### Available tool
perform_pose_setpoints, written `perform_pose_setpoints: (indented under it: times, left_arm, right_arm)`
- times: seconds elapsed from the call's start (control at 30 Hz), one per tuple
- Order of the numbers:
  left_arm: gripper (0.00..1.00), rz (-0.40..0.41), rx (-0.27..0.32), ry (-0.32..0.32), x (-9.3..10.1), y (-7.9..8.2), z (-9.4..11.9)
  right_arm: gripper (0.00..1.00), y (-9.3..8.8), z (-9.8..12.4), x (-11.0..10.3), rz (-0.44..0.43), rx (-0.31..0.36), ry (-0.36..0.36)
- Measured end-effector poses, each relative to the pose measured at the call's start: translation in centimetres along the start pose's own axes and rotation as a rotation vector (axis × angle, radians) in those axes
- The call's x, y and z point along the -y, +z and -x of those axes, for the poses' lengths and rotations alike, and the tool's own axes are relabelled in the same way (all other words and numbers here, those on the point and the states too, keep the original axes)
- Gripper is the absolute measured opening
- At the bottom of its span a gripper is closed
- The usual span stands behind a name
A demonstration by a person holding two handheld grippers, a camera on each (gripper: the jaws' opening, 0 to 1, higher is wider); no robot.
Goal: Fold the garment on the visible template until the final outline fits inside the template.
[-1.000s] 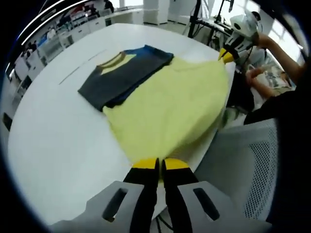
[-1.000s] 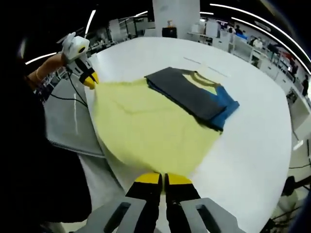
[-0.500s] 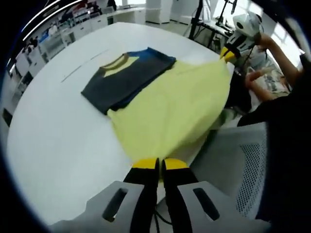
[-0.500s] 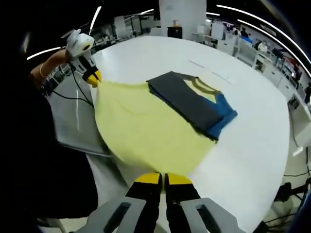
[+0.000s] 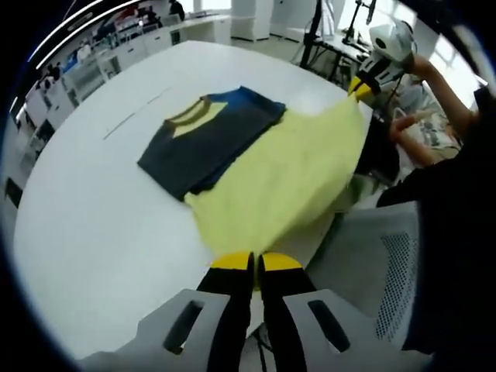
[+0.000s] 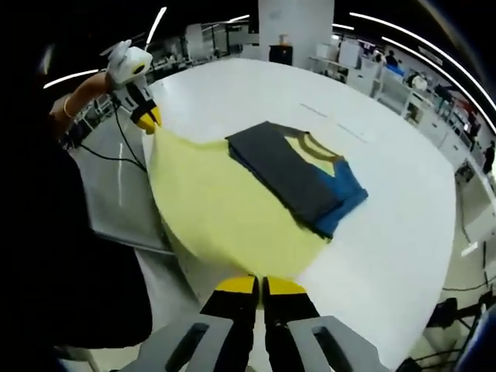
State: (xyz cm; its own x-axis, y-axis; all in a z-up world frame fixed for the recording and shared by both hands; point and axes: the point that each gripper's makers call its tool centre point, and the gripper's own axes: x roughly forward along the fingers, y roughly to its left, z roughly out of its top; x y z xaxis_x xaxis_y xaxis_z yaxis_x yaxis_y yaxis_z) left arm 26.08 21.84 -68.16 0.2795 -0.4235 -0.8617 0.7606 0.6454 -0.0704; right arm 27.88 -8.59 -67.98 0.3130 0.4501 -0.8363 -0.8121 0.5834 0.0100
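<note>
A garment lies on the white round table (image 5: 93, 209). Its dark grey and blue upper part (image 5: 209, 139) is folded flat, with a yellow collar patch showing. The yellow lower part (image 5: 287, 170) spreads toward the table edge and is held taut between both grippers. My left gripper (image 5: 254, 263) is shut on one hem corner, and it is also seen from the right gripper view (image 6: 146, 119). My right gripper (image 6: 260, 285) is shut on the other hem corner, and it appears far off in the left gripper view (image 5: 361, 85). A faint template line (image 5: 136, 116) is marked on the table beyond the garment.
A grey mesh chair (image 5: 395, 271) stands close to the table edge beside the person holding the grippers. A grey chair seat (image 6: 116, 194) sits just off the table rim. Desks, stands and people fill the far background.
The yellow hem has lifted and come closer to the folded dark part, so less yellow cloth shows spread out. Both grippers stay shut on their corners.
</note>
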Motion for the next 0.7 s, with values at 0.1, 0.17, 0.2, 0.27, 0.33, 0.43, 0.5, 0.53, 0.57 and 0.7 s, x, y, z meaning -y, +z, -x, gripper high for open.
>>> perform_pose_setpoints:
  times: [0.1, 0.17, 0.2, 0.27, 0.33, 0.43, 0.5, 0.53, 0.57, 0.7]
  left_arm:
    - [0.0, 0.01, 0.018, 0.022, -1.0, 0.8, 0.0]
    - [0.0, 0.011, 0.021, 0.033, -1.5, 1.2, 0.0]
    - [0.0, 0.003, 0.028, 0.043, -1.8, 1.5, 0.1]
    - [0.0, 0.004, 0.041, 0.056, -2.5, 2.1, 0.1]
    - [0.0, 0.023, 0.062, 0.07, -3.1, 2.7, 0.0]
    - [0.0, 0.027, 0.075, 0.078, -3.9, 3.2, 0.0]
    - [0.0, 0.034, 0.093, 0.089, -4.5, 3.9, 0.0]
    - [0.0, 0.038, 0.1, 0.094, -4.7, 4.2, 0.0]
    - [0.0, 0.031, 0.107, 0.097, -5.0, 4.6, 0.1]
    - [0.0, 0.004, 0.13, 0.118, -6.1, 5.9, 0.3]
  right_arm:
    - [0.0, 0.6, 0.0, 0.9, 0.01, 0.015, -0.029]
    - [0.0, 0.9, 0.0, 1.3, 0.011, 0.02, -0.042]
    - [0.0, 1.2, 0.0, 1.6, 0.011, 0.026, -0.048]
    - [0.0, 1.7, -0.1, 2.0, 0.013, 0.034, -0.058]
    - [0.0, 2.0, -0.2, 2.5, 0.022, 0.037, -0.072]
    - [0.0, 2.6, -0.5, 3.3, 0.031, 0.051, -0.092]
    - [0.0, 3.1, -0.7, 4.0, 0.043, 0.06, -0.113]
    - [0.0, 3.3, -0.8, 4.4, 0.051, 0.062, -0.124]
    - [0.0, 3.5, -0.8, 4.8, 0.059, 0.065, -0.134]
    - [0.0, 4.9, -1.0, 6.2, 0.077, 0.083, -0.177]
